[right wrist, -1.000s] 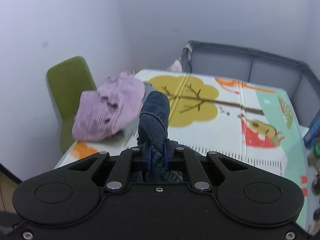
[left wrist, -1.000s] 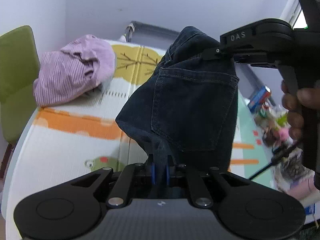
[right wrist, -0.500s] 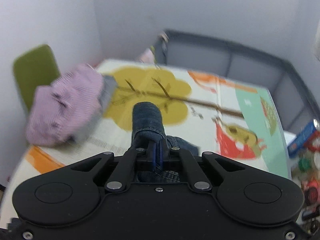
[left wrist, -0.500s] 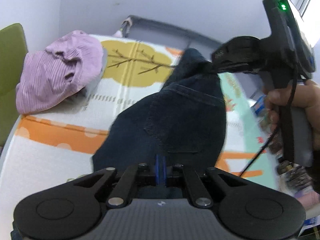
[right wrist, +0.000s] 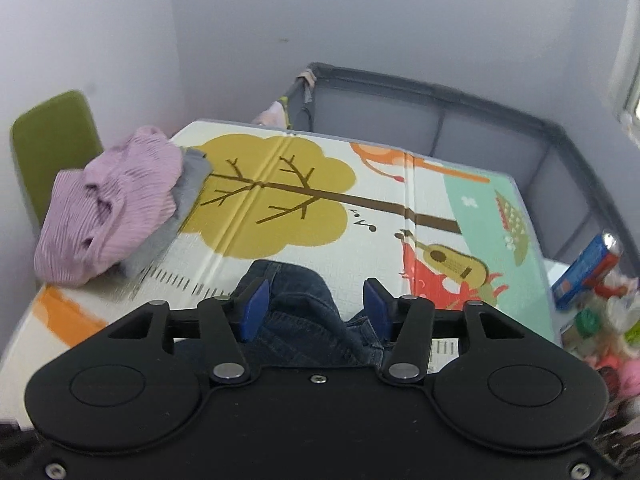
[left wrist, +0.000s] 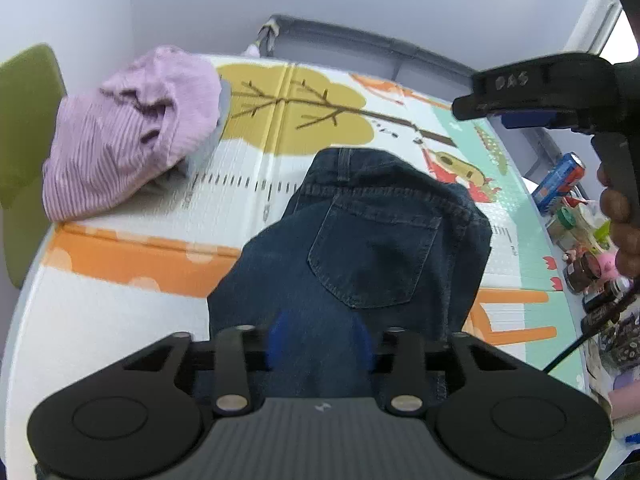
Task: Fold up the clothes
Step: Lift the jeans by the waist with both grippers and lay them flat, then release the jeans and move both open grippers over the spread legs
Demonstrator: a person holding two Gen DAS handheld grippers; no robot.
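Dark blue jeans (left wrist: 360, 248) lie in a heap on the colourful play mat (left wrist: 120, 320), back pocket up. My left gripper (left wrist: 320, 340) hovers over their near end. Its blue pads are blurred and spreading apart; the jaws are opening, with denim below and between them but not pinched. In the right wrist view my right gripper (right wrist: 316, 308) stands over the far, waistband end of the jeans (right wrist: 304, 320). Its jaws are opening too, and the blue pads (right wrist: 256, 312) are clear of the cloth on both sides.
A crumpled pink striped garment (left wrist: 128, 136) on grey cloth lies at the mat's back left, next to a green chair (right wrist: 52, 136). A grey playpen (right wrist: 440, 120) stands behind. Boxes and small toys (left wrist: 580, 220) crowd the right edge. A hand (left wrist: 624, 224) holds the right tool.
Both grippers held the jeans hanging in the air, shut on the denim. They came down to the mat and their jaws have spread; the jeans now rest slumped on the mat.
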